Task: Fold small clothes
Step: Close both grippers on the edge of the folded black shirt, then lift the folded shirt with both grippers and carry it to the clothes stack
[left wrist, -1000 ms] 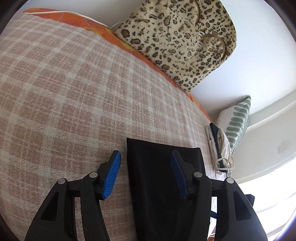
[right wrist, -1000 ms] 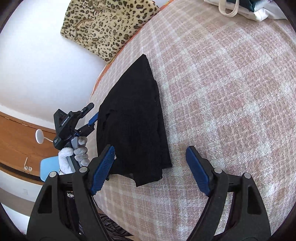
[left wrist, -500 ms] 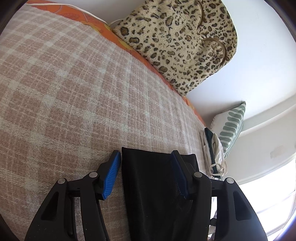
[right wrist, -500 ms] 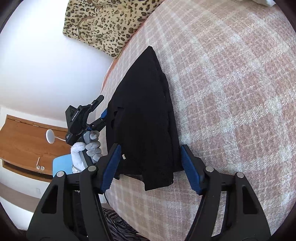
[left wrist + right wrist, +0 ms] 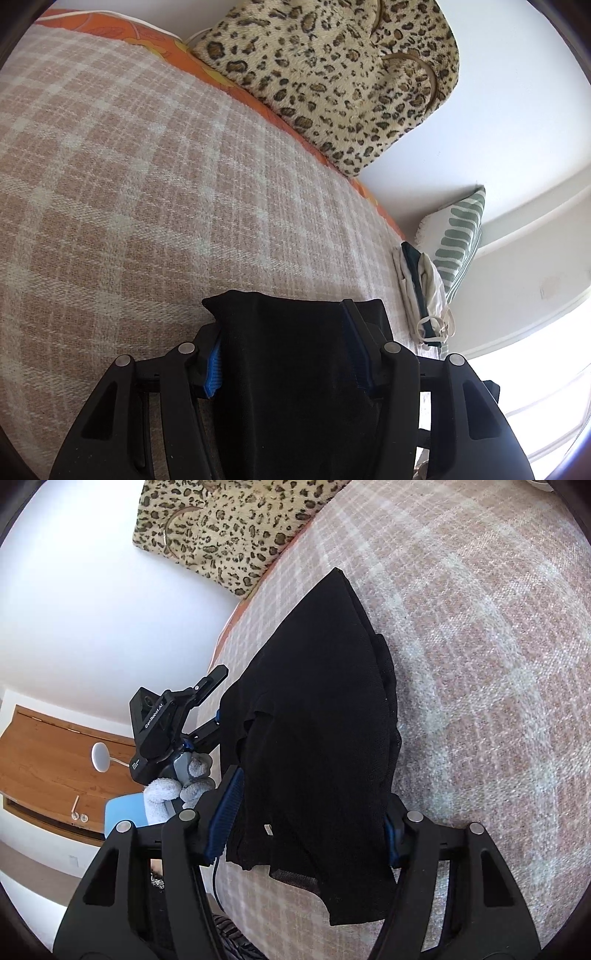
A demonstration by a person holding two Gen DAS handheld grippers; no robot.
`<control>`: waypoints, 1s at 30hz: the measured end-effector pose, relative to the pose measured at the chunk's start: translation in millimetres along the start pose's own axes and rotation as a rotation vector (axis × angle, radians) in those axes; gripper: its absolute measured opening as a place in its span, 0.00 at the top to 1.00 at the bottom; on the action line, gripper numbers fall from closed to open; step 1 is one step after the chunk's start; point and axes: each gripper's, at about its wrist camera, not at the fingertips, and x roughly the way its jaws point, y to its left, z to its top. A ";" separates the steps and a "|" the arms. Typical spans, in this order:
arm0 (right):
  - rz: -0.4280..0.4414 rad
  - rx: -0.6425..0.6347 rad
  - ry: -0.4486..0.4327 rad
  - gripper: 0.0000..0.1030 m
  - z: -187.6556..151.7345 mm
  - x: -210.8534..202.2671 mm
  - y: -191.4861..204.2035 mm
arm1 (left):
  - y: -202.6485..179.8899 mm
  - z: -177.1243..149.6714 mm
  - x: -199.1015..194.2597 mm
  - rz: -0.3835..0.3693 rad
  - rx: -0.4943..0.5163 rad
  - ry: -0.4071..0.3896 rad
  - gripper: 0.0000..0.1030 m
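My left hand-held gripper (image 5: 286, 354) has its two blue-padded fingers spread to either side of the black garment (image 5: 295, 369), the cloth filling the gap between them; the pads sit at the fabric's edges, and I cannot tell whether they are actually pinching it. In the right wrist view that same left hand-held gripper (image 5: 212, 705) shows at the garment's far-left edge, held by my gloved left hand (image 5: 177, 784).

My right hand-held gripper (image 5: 306, 834) straddles the near end of the black garment (image 5: 317, 716) in the same way: one blue pad against the left edge, the other mostly hidden behind the right edge, jaws wide apart with cloth between and draping over them. Whether it grips is also unclear.

The garment lies folded into a long, narrow shape on the bed, on a pink-and-cream plaid blanket (image 5: 129, 206). An orange sheet (image 5: 110, 26) shows along the blanket's far edge. A leopard-print bag (image 5: 332, 70) leans against the white wall beyond it. Further along the bed lies a small folded pile of white and dark clothes (image 5: 421, 291), just beside a green-striped cushion (image 5: 458, 236). A wooden cabinet (image 5: 48, 757) stands off the bed to the left.
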 end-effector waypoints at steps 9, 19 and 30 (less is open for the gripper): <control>-0.015 0.029 -0.004 0.52 5.2 -0.7 -5.1 | -2.7 -4.8 3.8 0.039 0.036 0.022 0.82; -0.098 -0.022 0.015 0.86 13.0 3.5 -3.9 | -6.3 -8.6 8.5 0.084 0.088 0.023 0.95; -0.176 -0.117 0.016 0.89 18.4 5.6 3.4 | -16.4 -9.3 -0.3 0.098 0.136 -0.015 0.96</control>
